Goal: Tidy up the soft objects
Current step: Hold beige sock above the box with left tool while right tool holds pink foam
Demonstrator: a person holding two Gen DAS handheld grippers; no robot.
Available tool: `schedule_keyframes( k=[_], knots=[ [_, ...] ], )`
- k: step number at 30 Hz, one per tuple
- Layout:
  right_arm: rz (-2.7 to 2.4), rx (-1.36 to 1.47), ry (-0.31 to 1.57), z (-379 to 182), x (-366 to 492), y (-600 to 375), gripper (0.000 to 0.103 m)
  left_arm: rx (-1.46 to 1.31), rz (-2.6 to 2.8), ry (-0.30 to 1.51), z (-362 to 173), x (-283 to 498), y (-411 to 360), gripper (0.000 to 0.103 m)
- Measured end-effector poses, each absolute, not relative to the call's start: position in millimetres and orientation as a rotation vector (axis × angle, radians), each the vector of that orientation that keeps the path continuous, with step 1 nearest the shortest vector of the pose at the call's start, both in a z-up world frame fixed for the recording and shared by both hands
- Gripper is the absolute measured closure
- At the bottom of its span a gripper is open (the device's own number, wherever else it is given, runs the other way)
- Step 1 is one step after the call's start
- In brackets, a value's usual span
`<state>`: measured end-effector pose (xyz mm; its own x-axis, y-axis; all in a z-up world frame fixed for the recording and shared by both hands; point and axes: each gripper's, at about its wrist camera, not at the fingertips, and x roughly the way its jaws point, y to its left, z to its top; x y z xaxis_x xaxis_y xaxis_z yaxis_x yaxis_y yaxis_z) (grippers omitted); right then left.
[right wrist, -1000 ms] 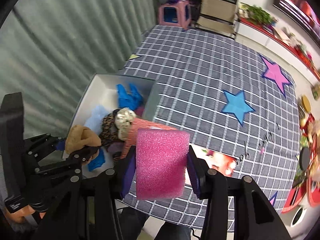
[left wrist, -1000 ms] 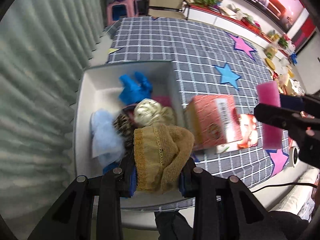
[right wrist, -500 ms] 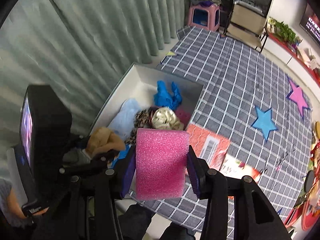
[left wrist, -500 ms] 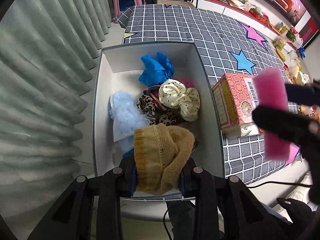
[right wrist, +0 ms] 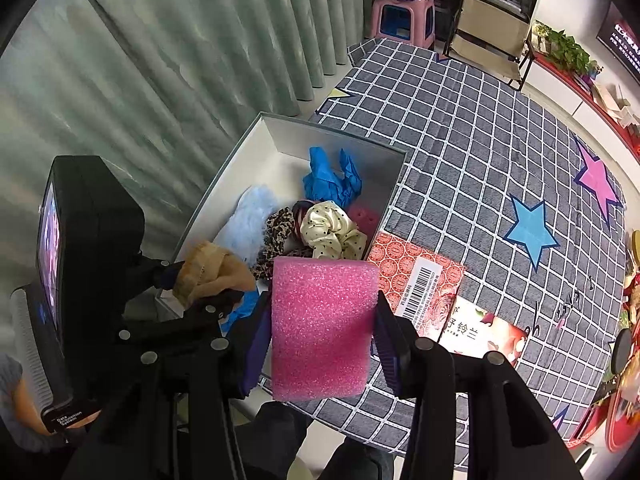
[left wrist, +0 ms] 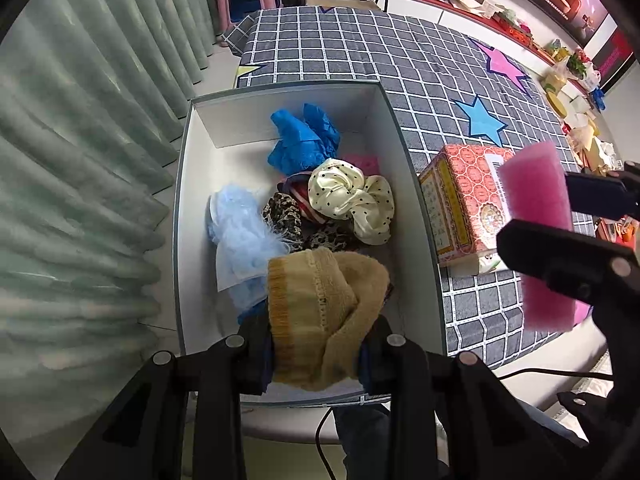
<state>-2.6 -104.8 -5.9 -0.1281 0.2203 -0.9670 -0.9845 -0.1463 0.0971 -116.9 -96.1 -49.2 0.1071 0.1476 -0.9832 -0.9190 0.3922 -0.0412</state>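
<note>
**Two soft items in the tongs, white box part-filled**

While both tongs hang above the near end of the white storage box (left wrist: 182, 200), each carries one item. Left gripper (left wrist: 316, 344): jaws narrow, clamped on a tan knitted cloth (left wrist: 320, 312), which hangs over the box's near end. Right gripper (right wrist: 320, 320): jaws set wider, pressed on either side of a pink foam sponge (right wrist: 322, 328), which hangs over the checked tablecloth (right wrist: 480, 128) just beside the box, not over it.

Already in the box: blue crumpled glove (left wrist: 302, 140), cream polka-dot scrunchie (left wrist: 352, 196), leopard-print scrunchie (left wrist: 284, 216), pale blue fluffy cloth (left wrist: 240, 236), a pink piece (left wrist: 362, 164) partly hidden.

Risks, as judged:
- Sponge let go where it hangs would likely land on the cloth or the red patterned carton (right wrist: 416, 276), missing the box.
- Both tongs stand close together; moving in at once could knock them against each other.
- Knitted cloth may snag on a pad when released, its weave being loose.
- Heap sits mid-box; an item dropped on top may roll off towards a wall.

Writing:
- Device on the left gripper: "Data Acquisition System", small.
- Carton: barcode label; digits too small to read.
- Packet under the carton: Chinese characters, apparently "铃兰".
</note>
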Motion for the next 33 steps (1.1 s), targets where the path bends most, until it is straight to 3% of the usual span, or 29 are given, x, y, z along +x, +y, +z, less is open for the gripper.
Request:
schedule_keyframes(
  k=[33],
  knots=[
    [1.456,-1.057,1.080,-8,5,-107,0.054,-0.822,0.901,1.221,-56,-108,-97,0.069]
  ],
)
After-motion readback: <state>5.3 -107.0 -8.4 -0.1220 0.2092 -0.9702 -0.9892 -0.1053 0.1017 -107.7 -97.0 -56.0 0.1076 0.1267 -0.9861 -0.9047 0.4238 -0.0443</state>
